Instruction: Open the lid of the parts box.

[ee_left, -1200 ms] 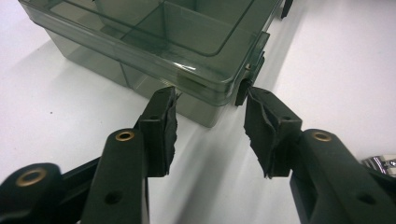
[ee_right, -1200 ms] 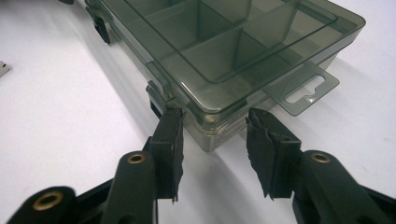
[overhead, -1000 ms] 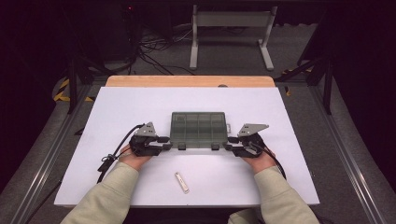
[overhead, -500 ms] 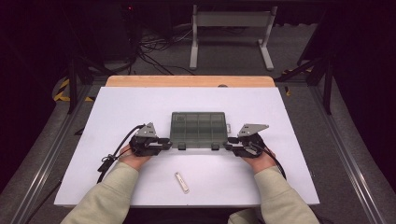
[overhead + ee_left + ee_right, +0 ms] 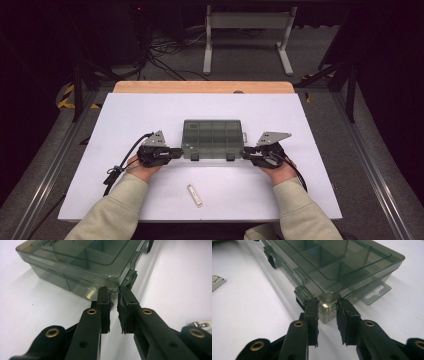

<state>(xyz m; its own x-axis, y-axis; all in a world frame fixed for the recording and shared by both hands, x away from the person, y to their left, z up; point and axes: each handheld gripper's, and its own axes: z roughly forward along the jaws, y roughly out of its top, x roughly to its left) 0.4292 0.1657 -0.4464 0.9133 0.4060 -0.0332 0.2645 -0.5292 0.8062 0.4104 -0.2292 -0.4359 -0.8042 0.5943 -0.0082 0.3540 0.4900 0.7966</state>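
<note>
A smoky clear compartment box point(image 5: 212, 137) lies shut in the middle of the white table point(image 5: 140, 115). My left gripper point(image 5: 179, 151) lies level at the box's near left corner. In the left gripper view the gripper point(image 5: 113, 291) has its two tips pinching that corner of the box point(image 5: 75, 262). My right gripper point(image 5: 245, 153) mirrors it at the near right corner. In the right gripper view that gripper point(image 5: 327, 302) has its pads against both sides of the box point(image 5: 337, 265) corner. Both pairs of jaws have just been closing onto the box.
A small pale stick-shaped part point(image 5: 194, 195) lies near the table's front edge, between my forearms. Two dark latches point(image 5: 194, 156) sit on the box's near side, and a hang tab point(image 5: 374, 293) sticks out at its right end. A cable point(image 5: 120, 165) trails from the left gripper.
</note>
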